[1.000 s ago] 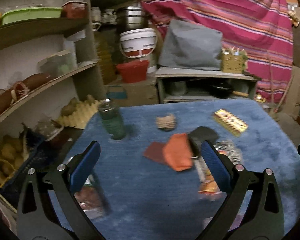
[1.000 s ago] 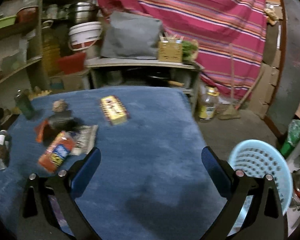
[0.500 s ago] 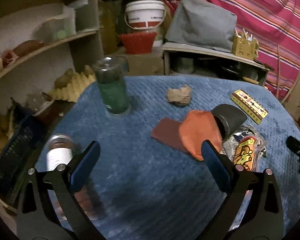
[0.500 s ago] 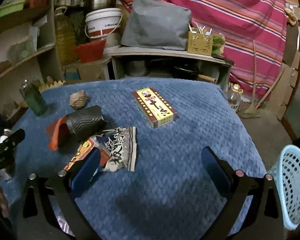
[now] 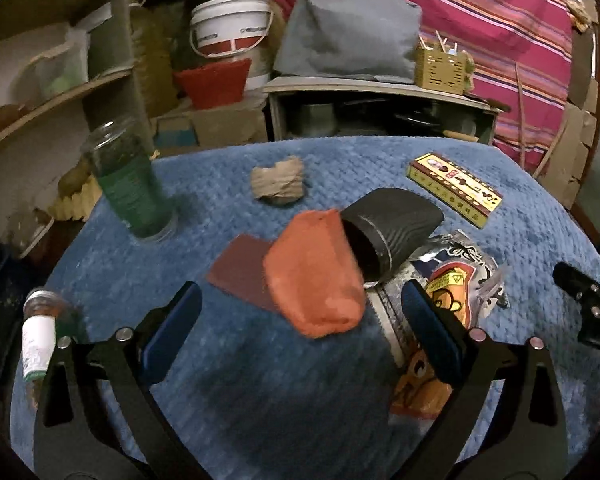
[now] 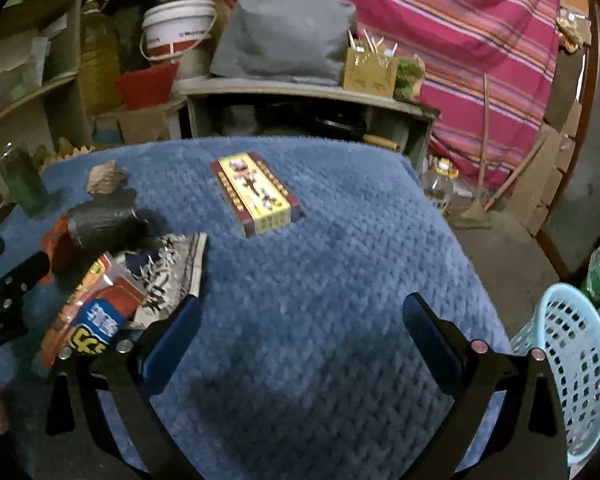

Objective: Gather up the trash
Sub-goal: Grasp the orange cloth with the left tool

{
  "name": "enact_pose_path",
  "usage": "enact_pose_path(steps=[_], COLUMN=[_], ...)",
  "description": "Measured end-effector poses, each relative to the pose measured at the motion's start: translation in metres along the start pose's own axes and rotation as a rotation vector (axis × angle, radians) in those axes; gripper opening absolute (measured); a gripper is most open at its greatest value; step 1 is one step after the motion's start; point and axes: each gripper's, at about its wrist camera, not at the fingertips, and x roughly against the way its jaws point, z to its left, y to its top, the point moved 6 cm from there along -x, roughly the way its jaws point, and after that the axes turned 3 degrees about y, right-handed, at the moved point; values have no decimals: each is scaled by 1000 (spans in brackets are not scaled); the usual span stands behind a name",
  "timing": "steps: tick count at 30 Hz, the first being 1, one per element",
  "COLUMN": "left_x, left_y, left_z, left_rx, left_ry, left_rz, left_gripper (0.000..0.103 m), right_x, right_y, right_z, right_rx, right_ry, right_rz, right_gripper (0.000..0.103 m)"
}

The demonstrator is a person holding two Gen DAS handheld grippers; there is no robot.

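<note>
Left gripper (image 5: pixel 300 322) spread, jaws just closing slightly — orange pouch (image 5: pixel 316 272) between them, apparently untouched. Right gripper (image 6: pixel 300 322) spread over bare blue cloth (image 6: pixel 340 280). Wrappers (image 6: pixel 112 300) near left; basket (image 6: pixel 572 360) far right.

A nubby blue blanket (image 5: pixel 236 392) (matt, waffle-textured) carries glossy foil wrappers (image 5: pixel 456 276) and crumpled brown paper (image 5: pixel 278 182).

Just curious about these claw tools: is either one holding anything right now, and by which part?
Nothing is held. The left gripper and right gripper both stand open above the blue cloth, with nothing pressed between their fingers.
</note>
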Motion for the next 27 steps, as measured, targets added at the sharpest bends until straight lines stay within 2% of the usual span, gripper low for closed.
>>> enact_pose_path(steps=[2,4,5,7,9,12,16,21,24,27], left_x=[-10,-19,-20,-18,-12,2,23,43,62,73], left_y=[-1,-4,-5,-3,0,3,0,-8,-13,-20], left_z=[-2,0,2,7,12,18,28,50,66,81], left_rx=[-8,-2,5,22,42,55,52,57,67,72], left_ry=[-2,-8,-6,-15,-29,-23,-20,28,52,96], left_rz=[28,64,68,56,32,-10,-38,-23,-44,-48], left_gripper=[75,55,50,30,17,5,3,2,2,2], right_x=[-4,-5,-5,-4,-2,2,5,23,36,42], right_y=[-3,-5,-5,-5,-6,-6,-9,-8,-10,-20], right_z=[0,1,2,4,9,19,29,40,56,72], right_rx=[-8,-6,-2,0,4,21,48,49,66,92], right_ry=[8,10,7,10,19,29,42,53,75,98], right_rz=[15,22,21,21,18,7,4,-27,-41,-27], right_gripper=[98,98,98,98,98,98,98,98,98,98])
